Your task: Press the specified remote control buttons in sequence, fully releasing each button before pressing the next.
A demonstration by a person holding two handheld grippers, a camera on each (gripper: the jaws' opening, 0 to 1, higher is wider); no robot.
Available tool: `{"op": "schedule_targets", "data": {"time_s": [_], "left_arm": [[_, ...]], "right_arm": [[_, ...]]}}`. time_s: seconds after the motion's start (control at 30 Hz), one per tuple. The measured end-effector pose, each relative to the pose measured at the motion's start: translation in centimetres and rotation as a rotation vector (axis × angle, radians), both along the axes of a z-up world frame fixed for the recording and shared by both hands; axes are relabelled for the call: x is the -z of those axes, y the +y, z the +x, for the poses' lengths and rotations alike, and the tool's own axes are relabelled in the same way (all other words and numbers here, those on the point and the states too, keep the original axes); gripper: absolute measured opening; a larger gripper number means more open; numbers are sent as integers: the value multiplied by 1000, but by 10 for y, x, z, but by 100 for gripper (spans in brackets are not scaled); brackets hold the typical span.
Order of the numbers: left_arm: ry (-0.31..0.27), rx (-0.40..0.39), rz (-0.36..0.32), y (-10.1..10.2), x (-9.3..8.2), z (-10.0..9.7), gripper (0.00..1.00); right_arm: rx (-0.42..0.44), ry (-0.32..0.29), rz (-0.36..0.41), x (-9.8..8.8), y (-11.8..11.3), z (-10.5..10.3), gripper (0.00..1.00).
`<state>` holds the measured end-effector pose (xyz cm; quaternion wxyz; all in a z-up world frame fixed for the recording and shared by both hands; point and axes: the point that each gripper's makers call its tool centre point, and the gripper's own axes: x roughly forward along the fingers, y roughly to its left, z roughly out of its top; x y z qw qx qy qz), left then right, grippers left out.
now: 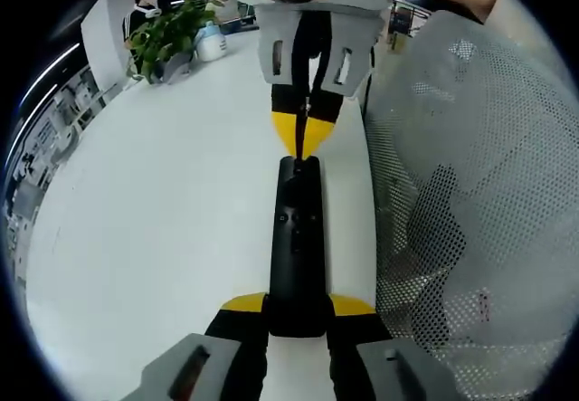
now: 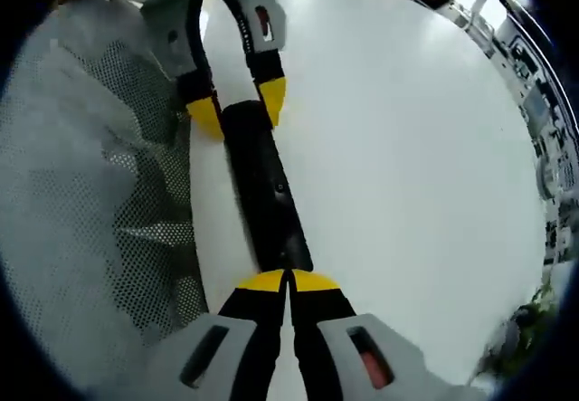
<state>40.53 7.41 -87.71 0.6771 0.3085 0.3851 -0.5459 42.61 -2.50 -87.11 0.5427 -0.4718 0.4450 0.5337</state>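
A long black remote lies lengthwise on the white table. My left gripper is shut on the remote's near end, one yellow-tipped jaw on each side. My right gripper comes in from the far side, jaws shut together, its yellow tips touching the remote's far end near the top buttons. In the right gripper view the shut right gripper rests its tips on the remote, and the left gripper clamps the other end.
A white perforated mesh cloth runs along one long side of the remote. A potted plant and a white bottle stand at the table's far corner. Open tabletop lies on the other side.
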Motion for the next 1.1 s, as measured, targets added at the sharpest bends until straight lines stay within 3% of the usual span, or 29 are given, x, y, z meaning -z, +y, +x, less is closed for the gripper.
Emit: {"op": "schedule_targets", "data": {"time_s": [0.17,0.33,0.9,1.1], "left_arm": [[-1,-1,-7,0,0,0,24],[0,-5,-12,0,0,0,24],[1,-4,-16,0,0,0,24],[0,-5,-15,0,0,-1,24]], "right_arm": [[28,71,-94,2,0,2,0],[90,118,-104,1,-1,3,0],[308,122,132,-1,-3,3,0],[330,116,186,-2,-4,2,0]]}}
